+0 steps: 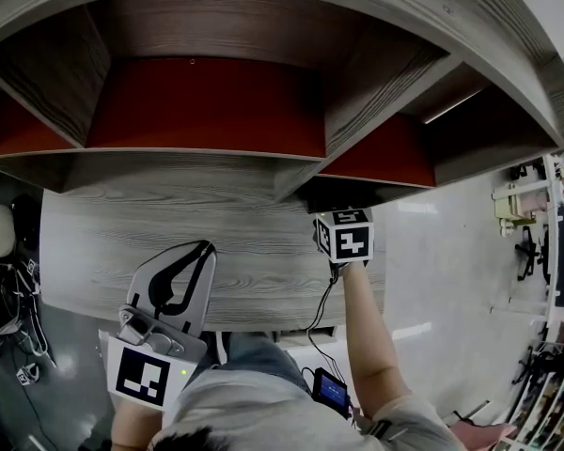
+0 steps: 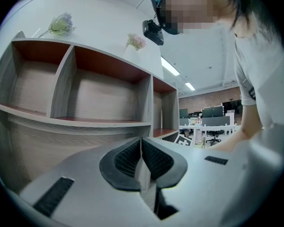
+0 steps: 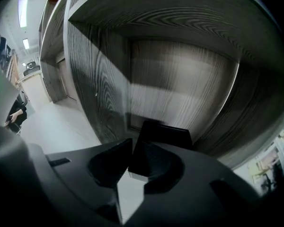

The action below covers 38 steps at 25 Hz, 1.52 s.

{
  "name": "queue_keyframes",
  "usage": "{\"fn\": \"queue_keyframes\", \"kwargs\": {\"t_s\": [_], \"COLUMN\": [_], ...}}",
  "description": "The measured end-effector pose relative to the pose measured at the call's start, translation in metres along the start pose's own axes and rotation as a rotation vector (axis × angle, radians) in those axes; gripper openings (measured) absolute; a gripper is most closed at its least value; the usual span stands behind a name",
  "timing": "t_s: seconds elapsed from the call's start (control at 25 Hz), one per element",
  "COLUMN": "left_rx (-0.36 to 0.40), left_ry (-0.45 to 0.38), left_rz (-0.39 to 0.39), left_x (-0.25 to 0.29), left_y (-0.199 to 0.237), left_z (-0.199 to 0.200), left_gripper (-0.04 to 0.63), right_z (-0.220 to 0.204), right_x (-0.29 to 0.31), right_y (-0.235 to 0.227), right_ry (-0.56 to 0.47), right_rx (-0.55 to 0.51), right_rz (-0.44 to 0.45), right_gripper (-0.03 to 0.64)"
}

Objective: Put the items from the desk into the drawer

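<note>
**A:** The left hand-held gripper (image 2: 142, 148) is seen low over the near edge of the worktop (image 1: 122, 242). Its jaws are pressed together and nothing is caught between them.

**B:** And the right hand-held gripper (image 3: 128, 157)?

**A:** It is reached in at the worktop's right end, under the shelves (image 1: 197, 101). Its jaws are clamped on the near edge of a dark slab (image 3: 163, 132), which sits in a wood-lined recess. Whether the slab is a loose item or part of the furniture cannot be settled.

**B:** Is the drawer shown?

**A:** No drawer can be made out in any view.

**B:** How is the slab expected to handle?

**A:** It is judged to be stiff, thin and light, with smooth dark faces, so some slipping is to be expected. No give is seen where the pads bite. With only an edge held, it is likely to swing about the pads once it is lifted.

**B:** So where should it be taken?

**A:** Across the flat faces and deeper in, nearer the middle, with the pads set square. Only modest pressure should be needed, and nothing about it looks fragile.
</note>
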<state>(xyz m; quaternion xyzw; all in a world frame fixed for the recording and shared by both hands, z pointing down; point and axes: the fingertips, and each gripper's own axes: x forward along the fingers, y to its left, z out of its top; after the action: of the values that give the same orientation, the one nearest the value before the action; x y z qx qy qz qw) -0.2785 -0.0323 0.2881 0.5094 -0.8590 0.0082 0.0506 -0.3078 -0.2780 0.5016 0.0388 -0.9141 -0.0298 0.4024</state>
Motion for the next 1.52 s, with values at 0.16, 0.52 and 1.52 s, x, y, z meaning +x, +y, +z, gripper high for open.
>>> {"fn": "queue_keyframes", "kwargs": {"t_s": [0.16,0.52,1.52], "left_rx": [0.006,0.024,0.046], "left_ry": [0.001,-0.001,-0.088], "left_rz": [-0.021,-0.082,-0.518], "left_x": [0.001,0.002,-0.051], "left_y": [-0.007,-0.024,-0.079], "left_z": [0.001,0.004,0.014], "left_gripper": [0.012,0.012,0.012], "right_z": [-0.003,-0.008,-0.033], "right_x": [-0.005,-0.026,-0.231], "right_y": [-0.001,0.013,0.076], "right_ry": [-0.014,-0.064,-0.322], "right_rx": [0.044,0.094,0.253], "right_rz": [-0.011,0.019,-0.247], "right_gripper": [0.037,0.037,0.037]}}
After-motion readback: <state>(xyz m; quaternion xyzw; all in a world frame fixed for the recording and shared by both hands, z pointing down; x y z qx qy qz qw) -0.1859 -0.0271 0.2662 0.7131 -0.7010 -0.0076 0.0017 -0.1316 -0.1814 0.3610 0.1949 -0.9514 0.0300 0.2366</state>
